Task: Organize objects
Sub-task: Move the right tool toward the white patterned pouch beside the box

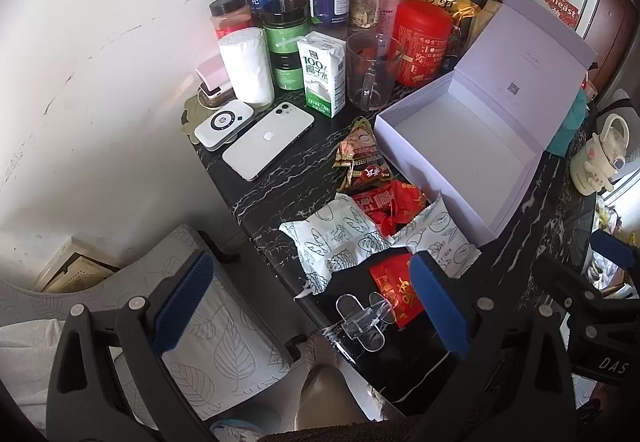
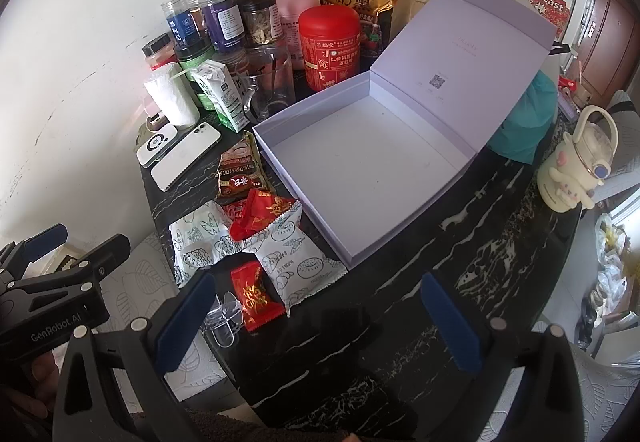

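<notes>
A black marbled desk [image 2: 460, 242] carries an open lavender gift box [image 2: 372, 161], its lid standing upright at the far side and its tray bare inside. Just beside the box's near-left wall lies a heap of snack packets: two white pastry wrappers printed with bread drawings [image 2: 296, 258] [image 1: 336, 238], loose red candy packets [image 2: 260, 217] between them, and brown-and-red sachets [image 2: 240, 169] toward the far side. Nearer the desk's front edge lie a single red packet with gold lettering [image 2: 254, 296] and a clear plastic adhesive hook [image 1: 362, 316], touching or nearly so.

The left tool [image 1: 312, 306] hangs over the desk's front-left edge, its blue-padded fingers spread wide and holding nothing; the red packet and hook lie between them in its view. The right tool [image 2: 320, 322] hovers above the bare front part of the desk, likewise wide open and empty.

Along the far left edge stand jars, a red tin [image 2: 330, 45], a coconut water carton [image 1: 322, 71], a glass mug [image 1: 372, 71] and a white phone [image 1: 268, 139].
</notes>
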`<action>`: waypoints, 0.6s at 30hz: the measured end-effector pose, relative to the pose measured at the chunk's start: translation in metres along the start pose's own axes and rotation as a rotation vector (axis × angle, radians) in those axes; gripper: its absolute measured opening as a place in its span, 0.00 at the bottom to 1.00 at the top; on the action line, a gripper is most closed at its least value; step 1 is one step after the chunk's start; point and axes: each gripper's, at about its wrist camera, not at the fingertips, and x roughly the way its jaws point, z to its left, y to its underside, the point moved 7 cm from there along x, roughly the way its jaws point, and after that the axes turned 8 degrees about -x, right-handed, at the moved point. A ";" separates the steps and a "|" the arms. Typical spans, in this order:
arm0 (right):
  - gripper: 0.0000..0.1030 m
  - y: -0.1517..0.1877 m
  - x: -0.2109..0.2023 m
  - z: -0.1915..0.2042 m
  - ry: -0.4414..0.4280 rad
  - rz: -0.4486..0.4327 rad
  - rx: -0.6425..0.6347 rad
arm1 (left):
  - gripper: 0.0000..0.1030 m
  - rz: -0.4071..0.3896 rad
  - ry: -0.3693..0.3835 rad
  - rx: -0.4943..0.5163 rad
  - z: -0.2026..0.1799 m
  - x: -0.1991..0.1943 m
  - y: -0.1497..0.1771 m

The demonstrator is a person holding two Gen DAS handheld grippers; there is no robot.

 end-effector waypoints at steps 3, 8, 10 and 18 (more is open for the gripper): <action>1.00 0.000 0.000 0.000 -0.001 0.000 -0.002 | 0.96 0.001 0.000 0.001 0.000 0.000 0.000; 1.00 0.002 0.000 0.001 -0.005 0.001 -0.004 | 0.96 0.002 0.001 0.001 0.001 0.000 0.003; 1.00 0.002 0.000 0.002 -0.006 0.003 -0.006 | 0.96 0.003 -0.001 0.001 0.001 0.000 0.003; 1.00 0.003 0.001 0.002 -0.004 0.003 -0.003 | 0.96 0.005 0.000 0.004 0.002 0.000 0.005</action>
